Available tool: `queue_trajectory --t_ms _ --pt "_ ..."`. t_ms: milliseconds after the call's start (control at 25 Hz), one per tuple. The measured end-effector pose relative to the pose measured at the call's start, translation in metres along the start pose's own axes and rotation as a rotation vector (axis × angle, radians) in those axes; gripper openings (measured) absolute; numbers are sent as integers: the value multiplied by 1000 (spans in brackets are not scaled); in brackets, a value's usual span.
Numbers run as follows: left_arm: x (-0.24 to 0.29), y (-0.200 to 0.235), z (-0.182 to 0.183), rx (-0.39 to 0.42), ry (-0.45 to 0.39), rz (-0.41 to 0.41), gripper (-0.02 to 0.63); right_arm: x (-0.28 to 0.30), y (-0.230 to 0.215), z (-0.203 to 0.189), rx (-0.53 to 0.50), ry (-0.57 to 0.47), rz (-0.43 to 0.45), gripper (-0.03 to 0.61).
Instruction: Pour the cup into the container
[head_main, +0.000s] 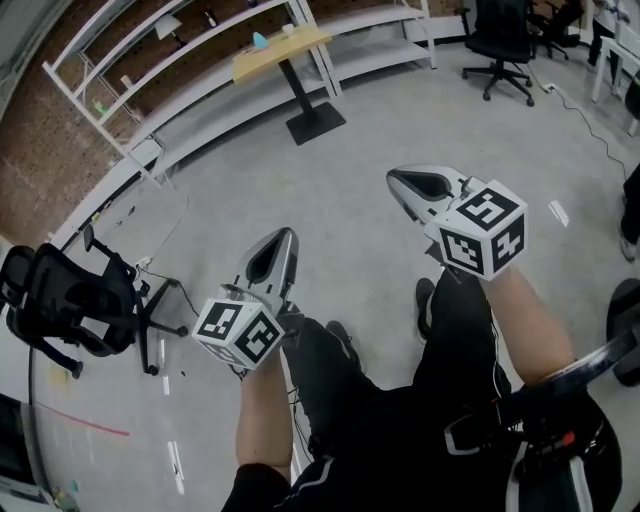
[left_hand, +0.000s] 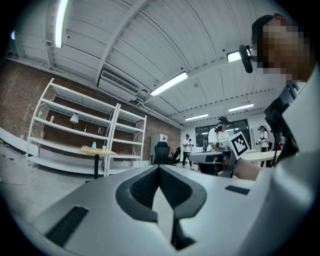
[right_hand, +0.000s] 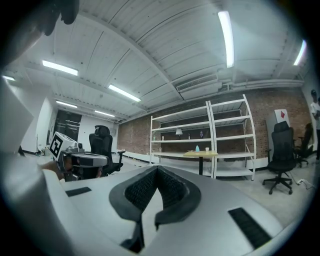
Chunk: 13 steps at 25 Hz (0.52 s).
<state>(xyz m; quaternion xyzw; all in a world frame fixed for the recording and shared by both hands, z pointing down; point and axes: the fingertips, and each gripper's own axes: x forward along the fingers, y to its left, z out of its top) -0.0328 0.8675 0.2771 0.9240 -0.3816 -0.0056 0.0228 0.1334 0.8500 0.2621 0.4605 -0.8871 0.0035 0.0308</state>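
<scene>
Far off, the cup (right_hand: 207, 149) stands upright on a small table (head_main: 300, 42) at twelve o'clock in the head view, against the shelves (head_main: 120, 75). Just beside it, at its nine o'clock, sits a small blue thing (right_hand: 197, 148); whether that is the container is too small to tell, and so is whether the cup holds anything.

Both claws are well apart from the table, held level and pointing toward it. The left gripper (left_hand: 159, 168) has its jaws pressed together on nothing, and so does the right gripper (right_hand: 157, 168).

By my judgement this fits two stages: a walk up to the table with the pour still owed, or a stand-off with the cup set back down. Either way, any handling of the cup calls for getting within reach and spreading a claw first.
</scene>
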Motion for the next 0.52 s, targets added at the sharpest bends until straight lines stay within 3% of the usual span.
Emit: queue_trajectory --t_ms 520 --pt "8 -4 -2 -12 -10 -17 1 4 -4 2 -7 -4 6 2"
